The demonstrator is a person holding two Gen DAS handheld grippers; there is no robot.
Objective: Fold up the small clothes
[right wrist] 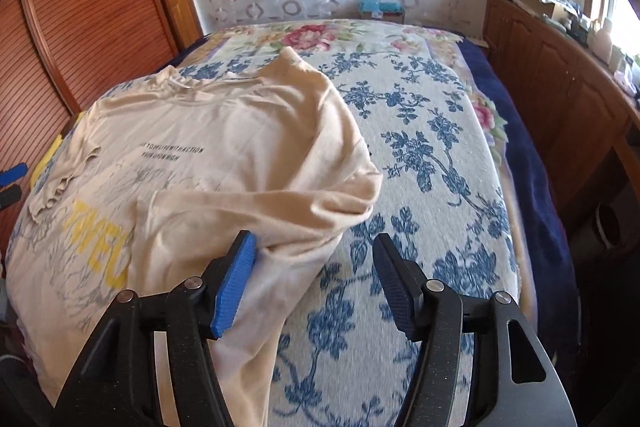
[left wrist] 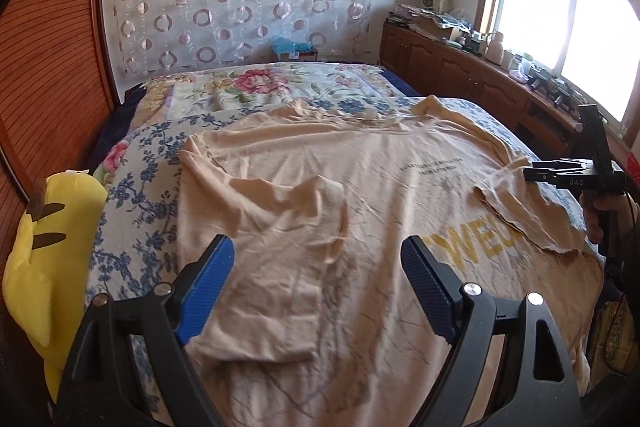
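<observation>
A beige T-shirt point(left wrist: 360, 179) with yellow letters and small dark print lies spread on the bed, both sleeves folded in over the body. My left gripper point(left wrist: 318, 267) is open and empty, hovering over the shirt's lower part. My right gripper point(right wrist: 314, 259) is open and empty at the shirt's right edge, its left finger beside the folded sleeve point(right wrist: 304, 203). The shirt also shows in the right wrist view point(right wrist: 208, 131). The right gripper also shows in the left wrist view point(left wrist: 536, 174) at the shirt's right side.
The bed has a floral blue-and-white cover point(right wrist: 420, 155). A yellow plush toy point(left wrist: 44, 267) lies at the bed's left edge. A wooden sliding door point(left wrist: 52, 67) stands left. A wooden cabinet point(left wrist: 460, 67) with clutter runs under the window at right.
</observation>
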